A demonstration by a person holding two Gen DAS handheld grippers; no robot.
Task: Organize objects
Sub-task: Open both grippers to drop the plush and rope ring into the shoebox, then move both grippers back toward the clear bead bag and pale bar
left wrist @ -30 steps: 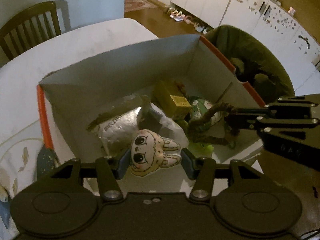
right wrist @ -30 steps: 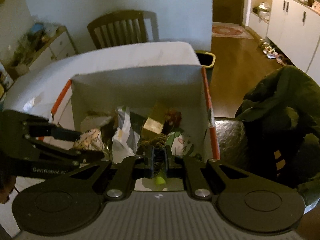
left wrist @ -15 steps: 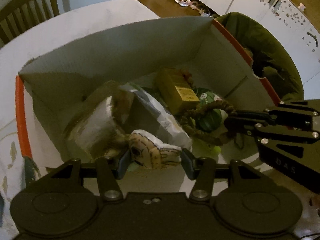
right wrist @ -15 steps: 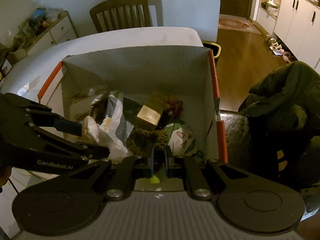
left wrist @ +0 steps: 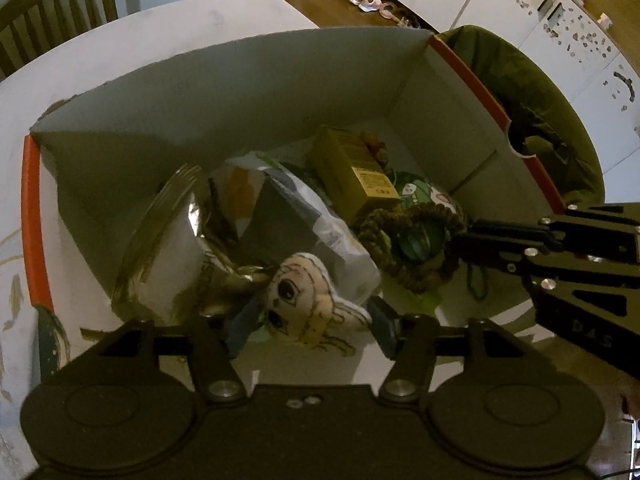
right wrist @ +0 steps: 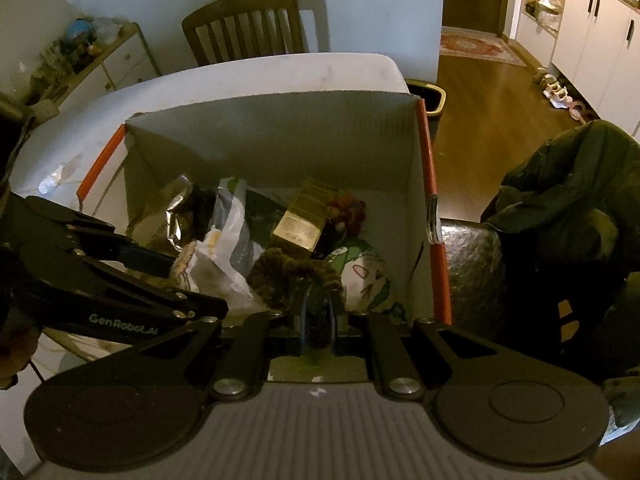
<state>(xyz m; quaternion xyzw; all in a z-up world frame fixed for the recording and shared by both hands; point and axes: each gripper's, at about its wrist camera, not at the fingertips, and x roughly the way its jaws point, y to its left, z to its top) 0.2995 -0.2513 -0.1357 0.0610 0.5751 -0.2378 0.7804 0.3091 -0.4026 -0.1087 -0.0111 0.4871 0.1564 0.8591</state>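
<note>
Fingers of the left gripper (left wrist: 310,322) have just spread, freeing the doll (left wrist: 308,306).

Orange-edged box (left wrist: 31,216), yellow carton (left wrist: 352,172)

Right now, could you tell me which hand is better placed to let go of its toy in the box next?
Left. Its tool has just been opening around the doll, low in the box. The right tool is shut on the rope toy.
</note>
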